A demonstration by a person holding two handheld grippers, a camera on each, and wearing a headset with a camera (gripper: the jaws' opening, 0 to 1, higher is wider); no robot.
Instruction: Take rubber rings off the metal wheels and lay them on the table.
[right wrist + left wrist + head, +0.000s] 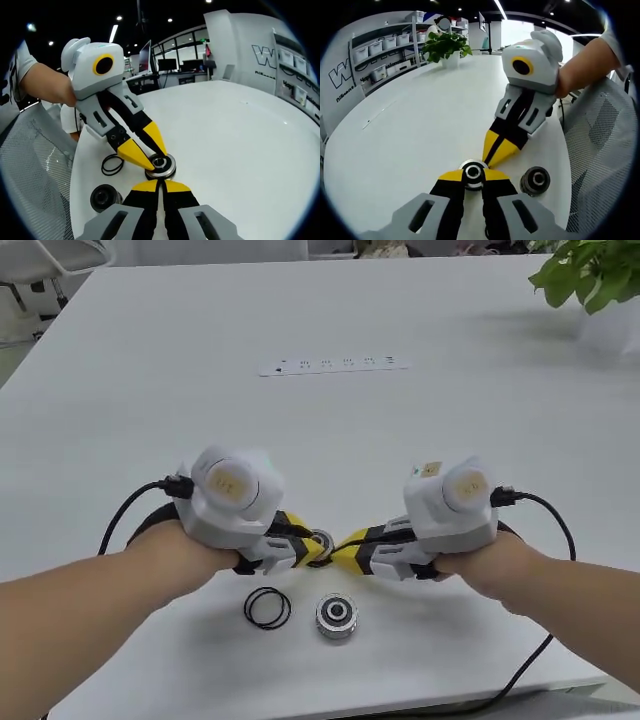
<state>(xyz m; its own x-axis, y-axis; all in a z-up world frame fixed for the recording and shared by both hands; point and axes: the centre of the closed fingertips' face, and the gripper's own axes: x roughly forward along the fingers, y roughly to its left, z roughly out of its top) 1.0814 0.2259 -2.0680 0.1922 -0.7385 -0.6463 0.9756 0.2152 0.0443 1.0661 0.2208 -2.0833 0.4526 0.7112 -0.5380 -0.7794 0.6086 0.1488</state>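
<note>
A small metal wheel (322, 538) with a black rubber ring on its rim is held just above the white table (400, 440). My left gripper (472, 176) is shut on the wheel (472, 171), one yellow tip on each side. My right gripper (160, 184) comes from the opposite side, its tips shut together on the black ring at the near edge of the wheel (167, 167). Close to the table's front edge lie loose black rubber rings (267, 607) and a second metal wheel (337, 615). The rings (112, 164) and the second wheel (105, 197) also appear in the right gripper view.
A white power strip (333, 365) lies across the middle of the table. A potted plant (590, 275) stands at the far right corner. The table's front edge runs just behind the second wheel (536, 180), with a mesh chair (605, 145) beyond it.
</note>
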